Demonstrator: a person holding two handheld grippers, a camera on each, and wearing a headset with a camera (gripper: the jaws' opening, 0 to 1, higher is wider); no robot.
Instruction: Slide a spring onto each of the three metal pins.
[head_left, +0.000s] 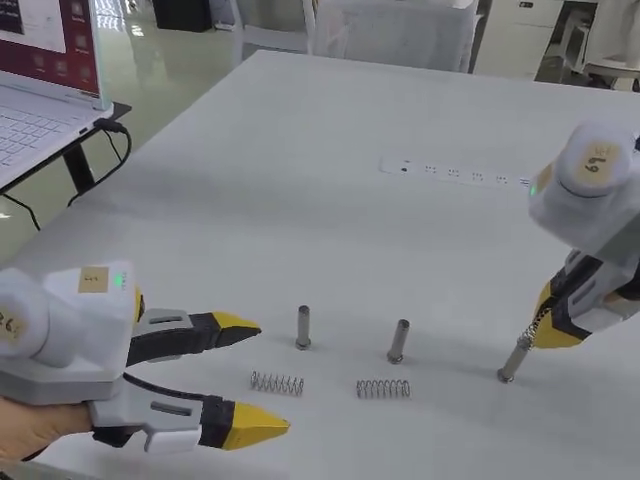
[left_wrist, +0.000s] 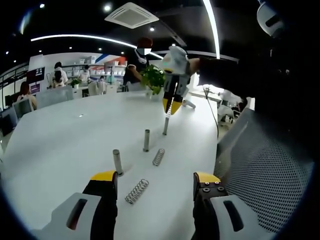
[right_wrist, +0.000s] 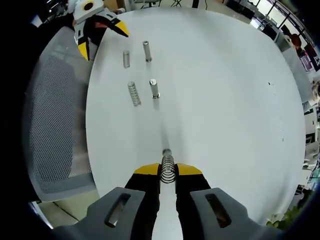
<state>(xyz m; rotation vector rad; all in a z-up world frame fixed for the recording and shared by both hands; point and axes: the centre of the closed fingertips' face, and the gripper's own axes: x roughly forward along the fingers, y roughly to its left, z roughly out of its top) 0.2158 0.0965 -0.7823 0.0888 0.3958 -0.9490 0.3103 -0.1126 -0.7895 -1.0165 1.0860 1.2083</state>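
Spring (right_wrist: 168, 165) clamped in right gripper (right_wrist: 167, 170) at end pin (head_left: 515, 358); left gripper (head_left: 274, 376) apart, near table (head_left: 330, 200) edge.

The laptop (head_left: 40, 90) runs off the head view's left edge. The power strip (head_left: 450, 171) loses its far end (white on white) behind the right gripper (head_left: 545, 328).

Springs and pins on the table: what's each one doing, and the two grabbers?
Left steel pin: upright, bare.
Middle steel pin: upright, bare.
Right steel pin: standing, spring at its top.
Left coil spring: lying loose.
Middle coil spring: lying loose.
Third coil spring: gripped.
Left yellow-tipped gripper: open, empty.
Right yellow-tipped gripper: shut on third spring.
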